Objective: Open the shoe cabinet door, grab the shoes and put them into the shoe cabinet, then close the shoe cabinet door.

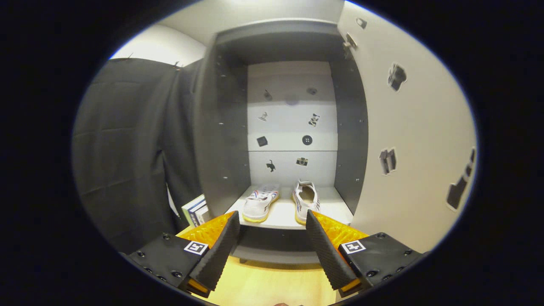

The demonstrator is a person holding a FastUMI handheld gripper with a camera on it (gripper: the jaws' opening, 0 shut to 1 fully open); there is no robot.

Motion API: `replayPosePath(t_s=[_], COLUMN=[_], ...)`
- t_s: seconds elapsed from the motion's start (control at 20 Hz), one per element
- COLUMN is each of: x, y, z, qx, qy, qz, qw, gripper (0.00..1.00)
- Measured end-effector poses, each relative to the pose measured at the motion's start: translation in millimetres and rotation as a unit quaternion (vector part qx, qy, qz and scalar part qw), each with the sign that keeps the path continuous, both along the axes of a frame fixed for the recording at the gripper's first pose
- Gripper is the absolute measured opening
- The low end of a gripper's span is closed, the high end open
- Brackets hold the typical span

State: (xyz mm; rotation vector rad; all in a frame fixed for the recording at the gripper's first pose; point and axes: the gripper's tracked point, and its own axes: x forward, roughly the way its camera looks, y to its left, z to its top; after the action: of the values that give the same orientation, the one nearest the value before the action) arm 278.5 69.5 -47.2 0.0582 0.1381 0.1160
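Observation:
The grey shoe cabinet [221, 140] stands open just ahead of my fingers. Its white door [408, 140], dotted with dark stickers, is swung out to the right. Two white shoes with yellow soles lie on the cabinet's white bottom shelf [335, 208]: the left shoe [260, 202] with its heel toward me, the right shoe [306, 200] showing its opening. My gripper [272, 221] is open in front of the shelf's edge, nothing between its black ribbed fingers [221, 250]. The right fingertip overlaps the right shoe's near end in view; contact cannot be told.
The cabinet's back panel [292, 127] is white with small stickers. A stack of books [196, 210] stands on the floor left of the cabinet, against the black cloth wall [127, 157]. Light wooden floor [272, 284] lies under the fingers.

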Motion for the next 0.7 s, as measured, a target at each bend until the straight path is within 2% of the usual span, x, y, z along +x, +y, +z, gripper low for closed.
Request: replayPosePath(t_s=[0.15, 0.4, 0.7], x=[-55.6, -125.4, -172.3], y=[12.2, 11.3, -9.6], z=[-3.3, -5.0, 5.9], qx=[-0.005, 0.003, 0.021], qy=[-0.01, -0.007, -0.005], qz=[0.022, 0.033, 0.009], qw=[1.0, 0.999, 1.0], gripper=[0.98, 0.99, 0.99])
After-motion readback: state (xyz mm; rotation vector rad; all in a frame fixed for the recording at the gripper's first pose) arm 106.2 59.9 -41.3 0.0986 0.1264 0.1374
